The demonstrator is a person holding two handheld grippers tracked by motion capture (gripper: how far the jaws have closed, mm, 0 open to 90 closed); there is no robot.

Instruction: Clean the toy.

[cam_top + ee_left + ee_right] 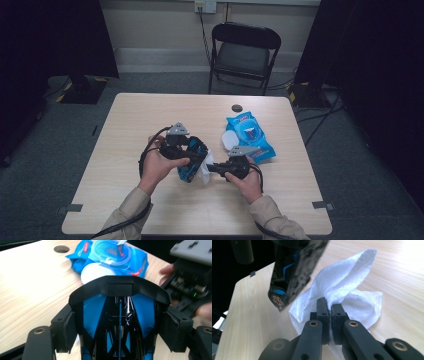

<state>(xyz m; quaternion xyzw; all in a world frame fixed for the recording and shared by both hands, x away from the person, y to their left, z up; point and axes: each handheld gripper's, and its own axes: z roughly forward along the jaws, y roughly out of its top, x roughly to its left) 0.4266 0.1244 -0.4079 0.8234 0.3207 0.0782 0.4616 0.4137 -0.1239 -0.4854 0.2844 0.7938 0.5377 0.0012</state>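
Wiping the blue-and-black gadget with a wet wipe

We've got the bench (150, 115) first, then the blue wipes pack (248, 135) lying lid-open toward its far right part. Near the middle of the front edge, our left gripper (192, 157) has its fingers (68, 330) clamped across the blue-and-black object (118, 315), long axis running straight out along them in the left gripper view. Our right gripper (329, 307) is pinched shut on the white wipe (344, 282), just right of the object and nearly touching. Its view shows the object's dark end hanging above-left of the wipe, which the high view hides. We'd say the next move is a sweep leftward.
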